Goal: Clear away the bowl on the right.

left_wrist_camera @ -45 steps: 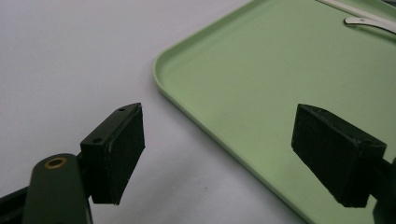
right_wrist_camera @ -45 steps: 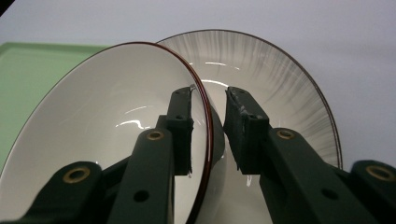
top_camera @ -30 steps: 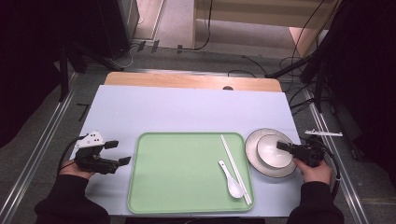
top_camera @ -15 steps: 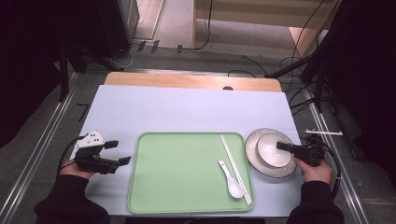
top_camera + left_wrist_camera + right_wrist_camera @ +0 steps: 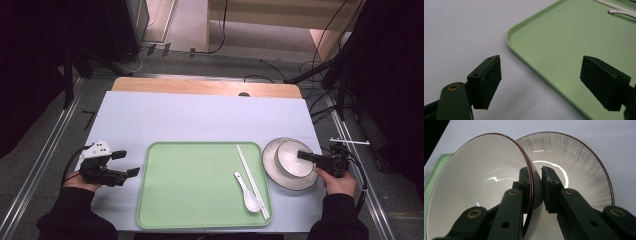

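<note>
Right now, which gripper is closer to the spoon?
Right. The right gripper grips the bowl just beyond the tray's right edge, near the spoon; the left gripper waits across the tray.

A tray (image 5: 200,190) lies at the middle of the worktop (image 5: 200,117), near the person's edge. On the tray's right part lie chopsticks (image 5: 252,179) and, just left of them, a spoon (image 5: 248,196). Right of the tray, on the worktop, sits a plate (image 5: 272,165) with a bowl (image 5: 290,159) in it. The right gripper (image 5: 306,156) reaches in from the right, its jaws astride the bowl's rim. The left gripper (image 5: 126,164) rests left of the tray, just beside its edge.
</note>
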Demonstrator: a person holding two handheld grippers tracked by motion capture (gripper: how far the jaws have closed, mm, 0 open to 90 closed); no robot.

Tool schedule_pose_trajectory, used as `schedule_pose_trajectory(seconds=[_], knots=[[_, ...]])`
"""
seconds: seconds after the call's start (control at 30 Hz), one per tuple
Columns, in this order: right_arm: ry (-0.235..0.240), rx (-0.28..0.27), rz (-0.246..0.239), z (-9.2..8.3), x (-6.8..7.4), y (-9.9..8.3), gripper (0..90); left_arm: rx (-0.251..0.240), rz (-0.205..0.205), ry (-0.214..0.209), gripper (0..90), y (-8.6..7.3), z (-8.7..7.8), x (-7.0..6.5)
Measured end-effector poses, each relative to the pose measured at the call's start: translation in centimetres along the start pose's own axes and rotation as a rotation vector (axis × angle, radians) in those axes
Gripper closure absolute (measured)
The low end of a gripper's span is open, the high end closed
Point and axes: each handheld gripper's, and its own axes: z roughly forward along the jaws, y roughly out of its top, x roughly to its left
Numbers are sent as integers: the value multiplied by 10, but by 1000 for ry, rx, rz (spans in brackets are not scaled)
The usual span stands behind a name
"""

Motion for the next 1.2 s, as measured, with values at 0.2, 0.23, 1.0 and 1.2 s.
schedule_pose_trajectory(seconds=[0.2,0.23,1.0,1.2], knots=[[8,-3,14,-4,8,3,800,0,0,0,174,0,0,0],[11,0,15,-5,9,3,800,0,-1,-1,174,0,0,0],[29,40,-38,1,41,6,799,0,-4,4,173,0,0,0],[47,54,-40,4,50,6,799,1,-2,4,173,0,-1,0]])
